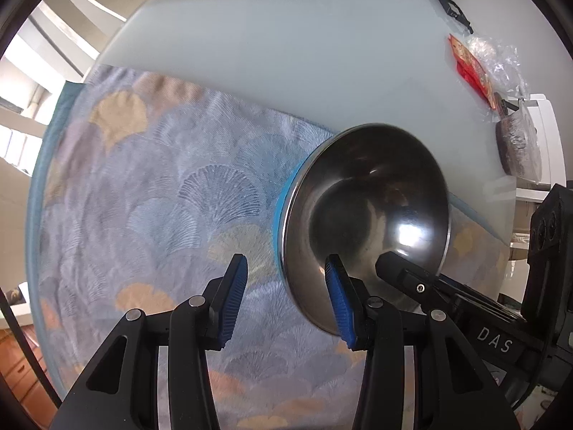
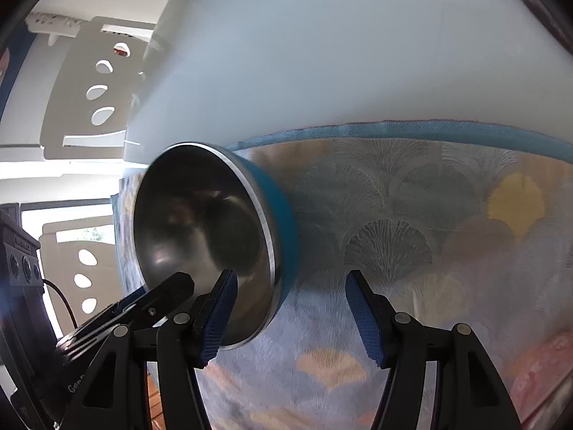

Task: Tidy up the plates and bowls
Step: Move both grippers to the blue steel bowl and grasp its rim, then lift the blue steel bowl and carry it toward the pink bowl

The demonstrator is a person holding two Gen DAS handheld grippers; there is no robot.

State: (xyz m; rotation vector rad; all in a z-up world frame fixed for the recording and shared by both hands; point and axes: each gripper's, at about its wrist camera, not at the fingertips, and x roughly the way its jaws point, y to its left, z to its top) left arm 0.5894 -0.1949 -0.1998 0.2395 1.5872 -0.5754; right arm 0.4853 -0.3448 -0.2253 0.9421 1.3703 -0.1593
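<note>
A steel bowl (image 1: 361, 208) with a blue outer wall stands on the patterned cloth (image 1: 150, 186), near the cloth's far edge. My left gripper (image 1: 285, 258) is open and straddles the bowl's near rim: its right finger is over the inside, its left finger over the cloth. From the other side my right gripper (image 2: 290, 273) is open and straddles the rim of the same bowl (image 2: 200, 222), with its left finger inside and its right finger over the cloth (image 2: 412, 215). No pad presses on the rim. Each view shows the other gripper's black finger in the bowl.
Beyond the cloth lies the bare white table (image 1: 286, 53). Red packets (image 1: 469, 64), a crumpled plastic bag (image 1: 501, 61) and a dark round dish (image 1: 515, 143) sit at its right side. A white chair back with oval holes (image 2: 96, 93) stands past the table's left edge.
</note>
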